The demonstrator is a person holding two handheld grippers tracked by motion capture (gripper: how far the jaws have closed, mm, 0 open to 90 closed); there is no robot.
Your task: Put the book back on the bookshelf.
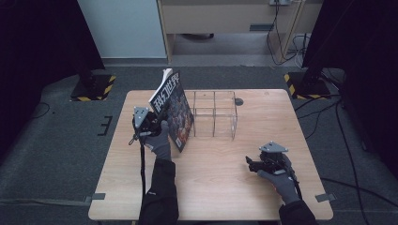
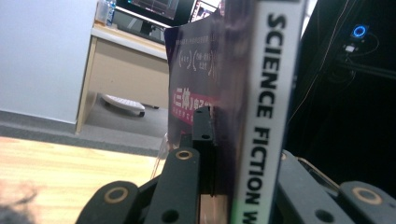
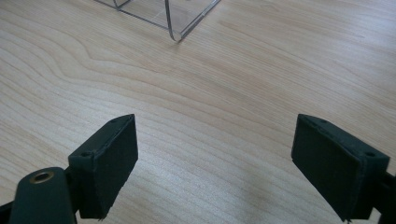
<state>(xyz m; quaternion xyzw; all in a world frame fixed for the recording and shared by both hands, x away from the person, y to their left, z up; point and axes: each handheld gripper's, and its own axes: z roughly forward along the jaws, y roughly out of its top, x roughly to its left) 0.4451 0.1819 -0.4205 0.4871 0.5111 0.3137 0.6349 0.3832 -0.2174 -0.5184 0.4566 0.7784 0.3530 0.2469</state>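
A science fiction magazine (image 1: 171, 110) with a dark cover stands tilted on its lower edge at the table's left, just left of a clear divided rack (image 1: 213, 112). My left gripper (image 1: 157, 123) is shut on the magazine near its lower left. In the left gripper view the white spine (image 2: 268, 93) rises between the jaws of the left gripper (image 2: 243, 158). My right gripper (image 1: 250, 164) rests low over the table at the front right, pointing left. It stands open in its own view (image 3: 215, 163), with bare wood between the pads and a corner of the rack (image 3: 163, 11) ahead.
The wooden table (image 1: 225, 187) sits on grey carpet. Two black stands with yellow-and-black striped bases (image 1: 94, 86) flank its far corners. Cables (image 1: 328, 117) run over the floor at the right. A wooden desk (image 1: 225, 18) stands behind.
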